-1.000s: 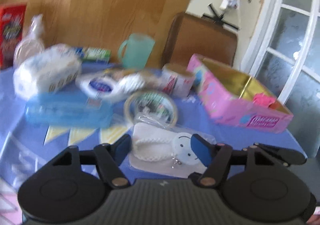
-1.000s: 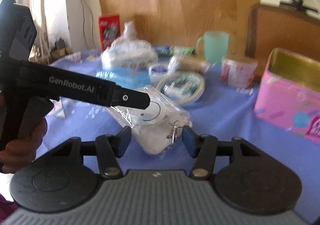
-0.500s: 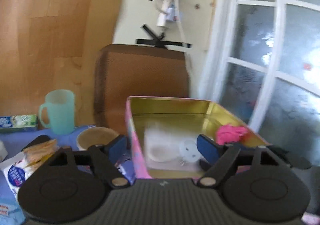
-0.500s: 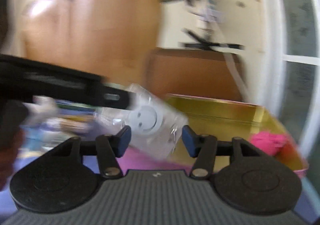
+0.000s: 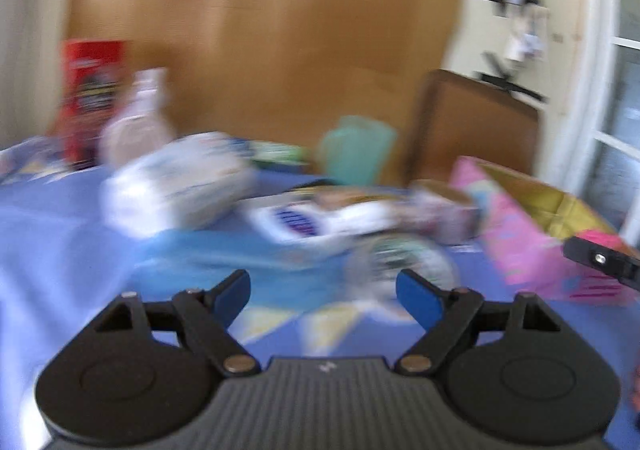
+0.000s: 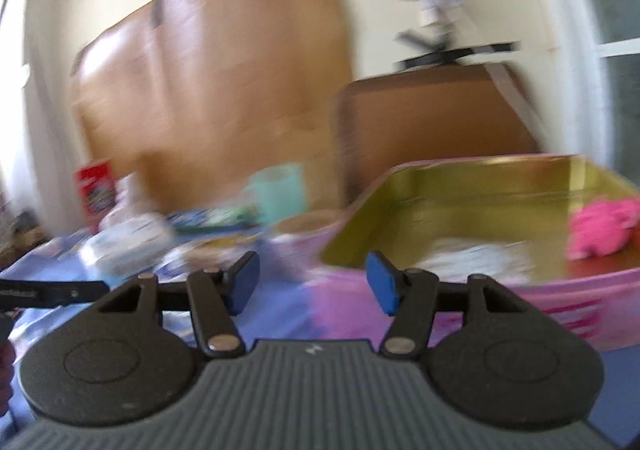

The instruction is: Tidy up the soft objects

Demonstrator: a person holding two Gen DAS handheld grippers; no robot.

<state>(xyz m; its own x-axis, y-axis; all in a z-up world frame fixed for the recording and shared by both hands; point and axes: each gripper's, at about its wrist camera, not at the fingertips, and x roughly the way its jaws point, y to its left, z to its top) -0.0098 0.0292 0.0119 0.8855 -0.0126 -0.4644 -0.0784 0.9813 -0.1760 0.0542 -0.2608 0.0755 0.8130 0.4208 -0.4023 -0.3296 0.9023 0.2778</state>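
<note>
The left gripper (image 5: pixel 322 296) is hovering empty over the table (image 5: pixel 52 250), jaws having just been opening, facing the blurred pile of soft packs (image 5: pixel 180 185); picking the next one calls for a steady approach. The right gripper (image 6: pixel 310 284), part open after closing slightly, is facing the pink tin (image 6: pixel 460 302), where a white packet (image 6: pixel 476 256) and pink plush (image 6: pixel 604 223) are lying.

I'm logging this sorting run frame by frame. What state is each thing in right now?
left gripper: open, nothing between the pads.
right gripper: open, empty.
pink tin: lid off, open at the top.
white bagged toy: lying inside the tin, blurred.
pink soft thing: lying inside the tin, at its right end.
green mug: upright on the table.
red box: standing upright.
</note>
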